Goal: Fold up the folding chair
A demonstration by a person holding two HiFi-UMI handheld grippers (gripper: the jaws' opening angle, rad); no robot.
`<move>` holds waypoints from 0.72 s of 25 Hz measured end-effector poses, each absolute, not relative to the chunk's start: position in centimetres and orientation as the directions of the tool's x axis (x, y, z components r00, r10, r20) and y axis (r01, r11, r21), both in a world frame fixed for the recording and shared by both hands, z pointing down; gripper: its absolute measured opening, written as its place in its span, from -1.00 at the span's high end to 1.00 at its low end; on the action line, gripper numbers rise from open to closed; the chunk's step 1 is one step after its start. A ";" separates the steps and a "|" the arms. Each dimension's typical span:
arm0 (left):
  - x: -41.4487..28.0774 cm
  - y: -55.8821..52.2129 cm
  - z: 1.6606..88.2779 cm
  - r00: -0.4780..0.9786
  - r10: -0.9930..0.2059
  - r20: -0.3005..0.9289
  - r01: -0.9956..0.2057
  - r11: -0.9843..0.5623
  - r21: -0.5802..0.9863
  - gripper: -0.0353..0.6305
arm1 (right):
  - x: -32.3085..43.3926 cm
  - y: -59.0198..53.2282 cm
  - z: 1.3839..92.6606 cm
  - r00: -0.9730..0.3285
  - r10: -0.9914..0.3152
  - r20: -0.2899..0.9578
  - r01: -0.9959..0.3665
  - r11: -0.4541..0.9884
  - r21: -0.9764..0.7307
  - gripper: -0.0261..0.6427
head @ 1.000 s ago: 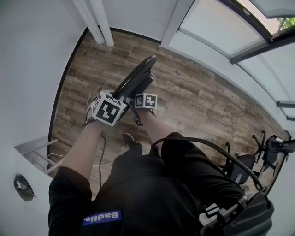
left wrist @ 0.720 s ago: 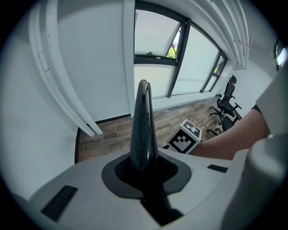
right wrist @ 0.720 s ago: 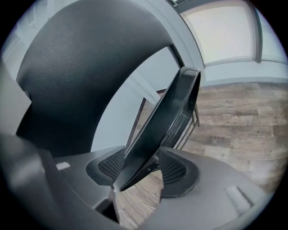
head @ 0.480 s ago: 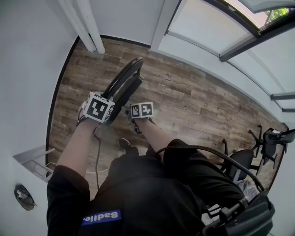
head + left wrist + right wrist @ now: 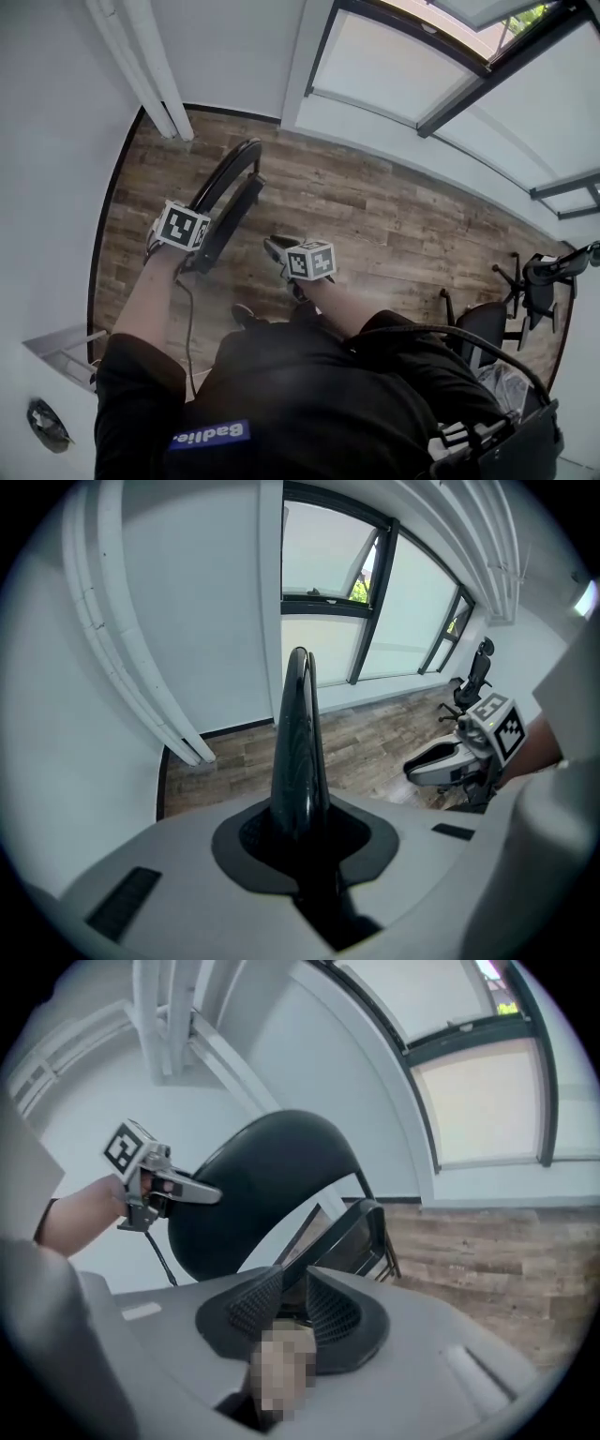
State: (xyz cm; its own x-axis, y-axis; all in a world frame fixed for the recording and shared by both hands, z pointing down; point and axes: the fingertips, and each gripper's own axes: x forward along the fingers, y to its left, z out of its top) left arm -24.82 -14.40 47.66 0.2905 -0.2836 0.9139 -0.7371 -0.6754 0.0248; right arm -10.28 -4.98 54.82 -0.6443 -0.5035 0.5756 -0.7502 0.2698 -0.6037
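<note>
Head view: the left tongs (image 5: 202, 246) pinch the top rim of the black chair (image 5: 230, 202), which stands on a wood-plank floor (image 5: 375, 216). The right tongs (image 5: 278, 251) hang just beside the chair, clear of it.

Left gripper view: dark pads clamp the chair's thin, curved, glossy edge.

Right gripper view: mesh-textured jaws are closing on nothing. The chair's rounded back lies beyond them.

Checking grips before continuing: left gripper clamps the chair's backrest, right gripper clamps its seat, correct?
Wrong about the right gripper: it is off the chair, jaws closing on nothing, as the head view shows. The left gripper does clamp the backrest.
</note>
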 end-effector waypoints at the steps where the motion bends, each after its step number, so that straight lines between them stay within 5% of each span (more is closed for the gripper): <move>1: -24.9 -14.4 47.6 0.290 -0.284 0.914 -0.739 -0.673 0.026 0.72 | -9.5 -4.8 53.6 -0.639 -0.528 0.559 -0.755 0.291 -0.588 0.72; 6: -24.9 -14.6 47.5 0.289 -0.276 0.917 -0.740 -0.672 0.031 0.72 | -6.8 -3.4 48.6 -0.639 -0.597 0.485 -0.760 0.390 -0.520 0.91; 18: -24.1 -14.2 47.3 0.282 -0.269 0.921 -0.740 -0.672 0.030 0.72 | -3.0 1.0 40.7 -0.653 -0.660 0.372 -0.756 0.535 -0.377 0.91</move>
